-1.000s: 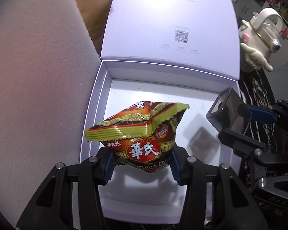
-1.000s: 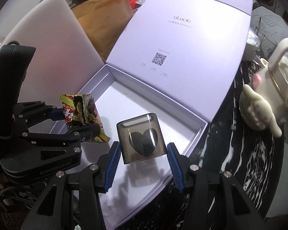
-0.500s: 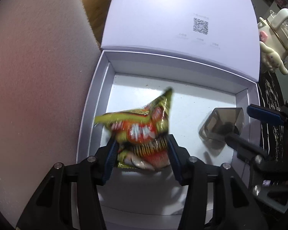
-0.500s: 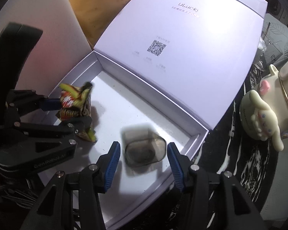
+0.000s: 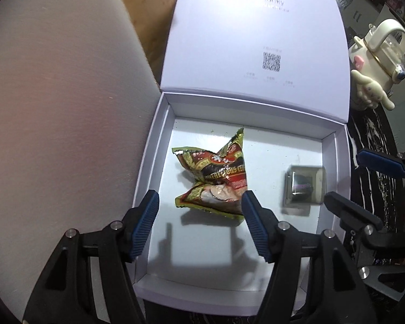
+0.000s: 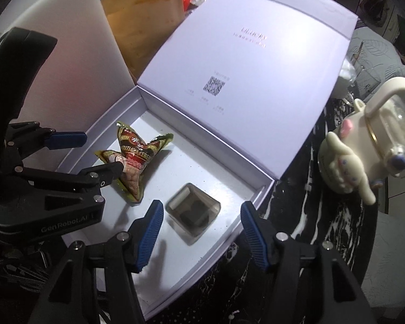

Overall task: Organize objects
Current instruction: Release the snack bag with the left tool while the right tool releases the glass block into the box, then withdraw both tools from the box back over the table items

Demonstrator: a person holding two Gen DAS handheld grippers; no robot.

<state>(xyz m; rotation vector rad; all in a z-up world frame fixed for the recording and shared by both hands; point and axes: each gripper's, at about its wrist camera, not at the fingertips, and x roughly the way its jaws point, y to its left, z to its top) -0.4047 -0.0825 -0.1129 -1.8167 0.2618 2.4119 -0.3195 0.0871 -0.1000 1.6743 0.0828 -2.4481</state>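
Snack packet (image 5: 213, 181): lying crumpled in the white box (image 5: 159, 145), left side; light, crinkly, best pinched at a sealed edge.
Smoky cube (image 5: 303, 186): right side; hard, slick faces.
Left hand-held gripper (image 5: 199, 224): spread wide, empty.
Right hand-held gripper (image 6: 202, 235): wide, empty.

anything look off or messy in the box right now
Mostly tidy. The snack packet lies crumpled and askew on the floor of the white box, and the smoky clear cube beside it sits tilted, apart from the packet. Small dark specks dot the floor.
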